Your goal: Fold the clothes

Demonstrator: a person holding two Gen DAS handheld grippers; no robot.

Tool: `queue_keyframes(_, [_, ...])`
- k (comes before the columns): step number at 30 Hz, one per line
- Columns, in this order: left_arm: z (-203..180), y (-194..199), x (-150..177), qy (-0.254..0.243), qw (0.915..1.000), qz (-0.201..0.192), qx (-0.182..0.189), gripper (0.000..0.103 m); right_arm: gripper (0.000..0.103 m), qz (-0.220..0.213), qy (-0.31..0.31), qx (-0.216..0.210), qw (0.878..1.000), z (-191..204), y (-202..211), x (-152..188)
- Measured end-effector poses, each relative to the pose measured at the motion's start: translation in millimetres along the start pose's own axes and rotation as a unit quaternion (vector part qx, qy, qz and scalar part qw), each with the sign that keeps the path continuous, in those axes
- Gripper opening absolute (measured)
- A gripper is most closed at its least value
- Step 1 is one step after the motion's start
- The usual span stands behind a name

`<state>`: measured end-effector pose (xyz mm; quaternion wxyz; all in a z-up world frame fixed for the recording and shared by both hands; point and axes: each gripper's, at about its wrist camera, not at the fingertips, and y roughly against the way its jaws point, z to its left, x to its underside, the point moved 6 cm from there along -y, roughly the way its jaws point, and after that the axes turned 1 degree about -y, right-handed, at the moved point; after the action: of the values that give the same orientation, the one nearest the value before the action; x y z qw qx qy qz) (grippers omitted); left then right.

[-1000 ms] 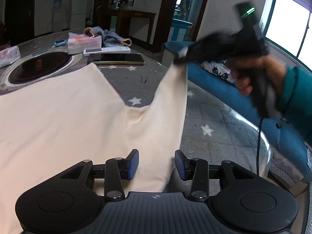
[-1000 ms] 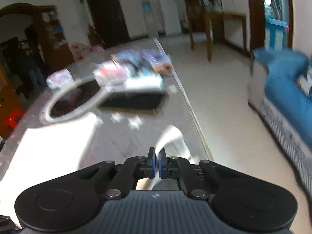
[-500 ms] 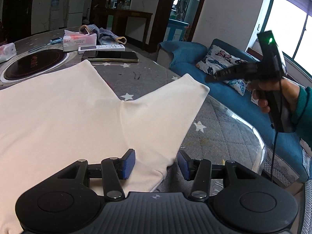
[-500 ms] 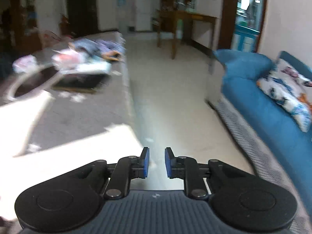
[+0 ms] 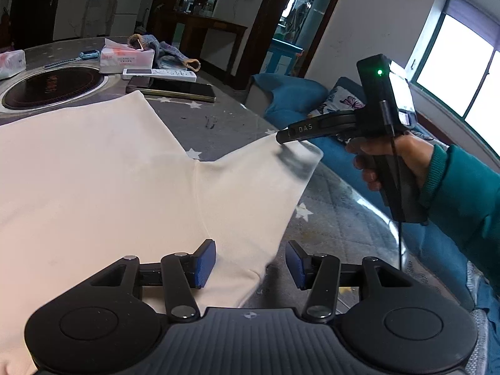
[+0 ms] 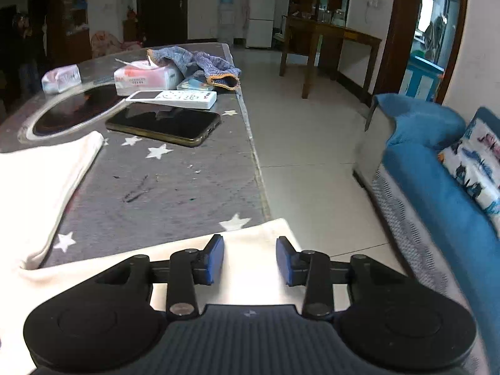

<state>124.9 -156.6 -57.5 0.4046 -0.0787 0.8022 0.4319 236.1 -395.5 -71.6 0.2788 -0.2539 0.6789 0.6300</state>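
A cream garment [image 5: 103, 181] is lying spread flat on the grey star-patterned table [image 5: 218, 125], with one sleeve [image 5: 256, 193] reaching out toward the table's rounded edge beside the blue sofa [image 6: 437, 181].

The left gripper [image 5: 250, 264] is pointing down at a slant over the near hem of that sleeve. Its blue pads [image 5: 206, 262] are standing apart, one over the cloth and the other over bare table, and neither is pressing on the fabric, so nothing is being grasped.

The right gripper [image 6: 250, 259] is angling steeply down above the sleeve's outer end, where the cloth is lying by the table edge. Its jaws are opening, with the cream fabric showing below and between the pads [image 6: 215, 261] but not pinched. In the left wrist view, the same tool [image 5: 312, 129] is being held pistol-fashion by the person's right hand [image 5: 397, 159], fingers curling around the grip, wrist cocked so the nose is dipping toward the sleeve tip; a teal cuff [image 5: 437, 172] is covering the forearm. The tip there is blurring slightly, so whether it is grazing the cloth is hard to say.

Farther back on the table are lying a dark phone [image 6: 164, 122], a white remote [image 6: 172, 97], a tissue pack [image 6: 147, 76] and a blue knitted cloth [image 6: 200, 61].
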Motion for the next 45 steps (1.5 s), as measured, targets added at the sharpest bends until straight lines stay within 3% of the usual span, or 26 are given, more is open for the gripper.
queue_keyframes(5, [30.7, 50.6, -5.7, 0.005, 0.9978, -0.042, -0.052, 0.054, 0.037, -0.024, 0.024, -0.028, 0.999, 22.6, 29.2, -6.0])
queue_keyframes(7, [51.1, 75.7, -3.0, 0.017, 0.9942, -0.056, -0.09, 0.054, 0.037, -0.032, 0.051, -0.062, 0.996, 46.6, 44.6, -5.5])
queue_keyframes(9, [75.1, 102.3, 3.3, 0.034, 0.9875, -0.068, -0.138, 0.054, 0.038, -0.037, 0.084, -0.103, 0.99, 75.7, 60.7, -0.7])
queue_keyframes(12, [118.2, 143.7, 22.9, 0.082, 0.9698, -0.078, -0.216, 0.054, 0.04, -0.039, 0.135, -0.166, 0.976, 121.7, 82.9, 8.2])
queue_keyframes(14, [144.3, 170.3, 38.7, 0.111, 0.9504, -0.084, -0.278, 0.054, 0.04, -0.036, 0.171, -0.203, 0.963, 154.0, 92.7, 17.0])
queue_keyframes(19, [190.6, 222.7, 80.7, 0.192, 0.8868, -0.086, -0.411, 0.053, 0.04, -0.034, 0.249, -0.269, 0.93, 222.2, 115.1, 40.3])
queue_keyframes(23, [211.7, 250.3, 108.3, 0.256, 0.843, -0.09, -0.465, 0.054, 0.04, -0.036, 0.311, -0.312, 0.897, 274.2, 136.1, 60.9])
queue_keyframes(24, [213.6, 252.5, 112.3, 0.267, 0.8388, -0.09, -0.466, 0.054, 0.04, -0.033, 0.322, -0.321, 0.89, 283.6, 138.8, 65.3])
queue_keyframes(25, [215.4, 254.4, 116.2, 0.277, 0.8353, -0.091, -0.466, 0.054, 0.04, -0.03, 0.333, -0.329, 0.883, 293.1, 142.1, 70.0])
queue_keyframes(28, [216.5, 249.8, 122.1, 0.28, 0.8394, -0.085, -0.458, 0.051, 0.04, -0.023, 0.365, -0.351, 0.862, 318.9, 150.1, 84.7])
queue_keyframes(30, [216.2, 247.4, 124.9, 0.277, 0.8392, -0.082, -0.461, 0.041, 0.04, -0.026, 0.386, -0.354, 0.852, 333.6, 153.3, 94.8])
queue_keyframes(33, [217.3, 247.1, 128.2, 0.265, 0.8386, -0.084, -0.468, 0.021, 0.038, -0.04, 0.404, -0.348, 0.845, 348.7, 154.9, 103.6])
queue_keyframes(36, [221.7, 248.2, 126.1, 0.26, 0.8383, -0.089, -0.471, 0.012, 0.036, -0.047, 0.415, -0.349, 0.839, 361.2, 154.5, 111.4])
queue_keyframes(37, [224.1, 249.0, 124.3, 0.257, 0.8381, -0.09, -0.473, 0.011, 0.035, -0.047, 0.42, -0.349, 0.836, 363.8, 153.5, 113.4])
queue_keyframes(41, [236.6, 259.1, 109.2, 0.246, 0.8321, -0.108, -0.485, 0.009, 0.007, -0.052, 0.429, -0.342, 0.835, 372.6, 151.3, 120.4])
queue_keyframes(45, [248.0, 269.7, 84.0, 0.225, 0.8296, -0.137, -0.492, 0.009, 0.006, -0.047, 0.433, -0.347, 0.83, 367.6, 154.7, 121.9])
